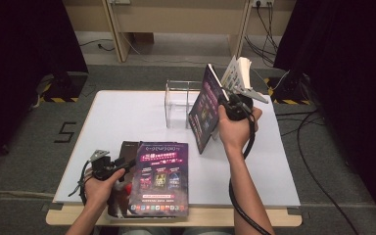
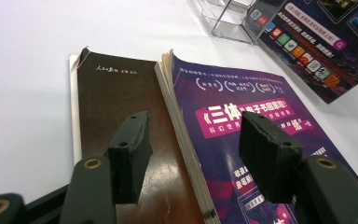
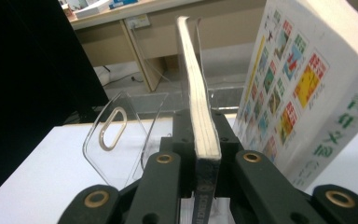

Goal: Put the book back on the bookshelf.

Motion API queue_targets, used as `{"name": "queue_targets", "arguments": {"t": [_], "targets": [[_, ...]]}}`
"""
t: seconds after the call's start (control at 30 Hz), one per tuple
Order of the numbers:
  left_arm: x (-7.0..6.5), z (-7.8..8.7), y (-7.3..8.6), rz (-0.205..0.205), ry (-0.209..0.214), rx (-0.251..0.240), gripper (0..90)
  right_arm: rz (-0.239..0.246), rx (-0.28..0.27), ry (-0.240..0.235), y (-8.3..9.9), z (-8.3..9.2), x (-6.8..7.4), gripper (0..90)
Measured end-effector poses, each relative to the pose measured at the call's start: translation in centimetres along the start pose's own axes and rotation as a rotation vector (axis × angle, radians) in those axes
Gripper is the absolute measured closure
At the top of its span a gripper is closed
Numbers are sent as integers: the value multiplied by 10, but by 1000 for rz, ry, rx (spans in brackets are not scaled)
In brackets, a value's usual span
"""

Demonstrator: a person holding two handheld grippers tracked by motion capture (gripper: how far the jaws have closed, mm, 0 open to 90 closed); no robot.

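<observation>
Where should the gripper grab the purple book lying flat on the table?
Probably at the purple book's long page edge, where it lies on top of the brown book. The open left gripper hovers above that edge. Come in low from the brown book's side, slide one jaw under the cover and pages, the other on top, then pinch. Flat books offer no other thin part to hold.

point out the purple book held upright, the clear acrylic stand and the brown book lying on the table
purple book (image 1: pixel 206 110), high view, on its front cover
clear acrylic stand (image 1: pixel 177 105), high view, on its front wall
brown book (image 2: pixel 119 100), left gripper view, on its bare cover above the jaw
</observation>
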State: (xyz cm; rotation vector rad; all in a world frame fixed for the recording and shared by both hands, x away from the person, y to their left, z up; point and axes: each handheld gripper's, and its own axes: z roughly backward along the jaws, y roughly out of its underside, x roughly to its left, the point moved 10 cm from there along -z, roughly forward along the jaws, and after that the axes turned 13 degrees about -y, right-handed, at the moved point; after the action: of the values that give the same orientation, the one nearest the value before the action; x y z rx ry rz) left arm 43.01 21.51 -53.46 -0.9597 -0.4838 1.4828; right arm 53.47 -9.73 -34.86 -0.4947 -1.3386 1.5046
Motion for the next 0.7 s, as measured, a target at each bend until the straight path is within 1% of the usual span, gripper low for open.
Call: {"name": "queue_targets", "arguments": {"t": [0.27,0.33,0.47,0.57,0.7], "targets": [[0,-1,1,-3,1,4,427,35,-66,7,-21,-2,6,843],[0,-1,0,-1,1,4,427,32,-73,9,-25,-6,6,843],[0,0,-1,3,3,0,427,44,-78,13,-29,-18,5,843],[1,0,-2,4,3,-1,427,53,-79,13,-31,-27,7,843],[2,1,-4,9,1,-7,427,52,-87,16,-35,-38,10,843]]}}
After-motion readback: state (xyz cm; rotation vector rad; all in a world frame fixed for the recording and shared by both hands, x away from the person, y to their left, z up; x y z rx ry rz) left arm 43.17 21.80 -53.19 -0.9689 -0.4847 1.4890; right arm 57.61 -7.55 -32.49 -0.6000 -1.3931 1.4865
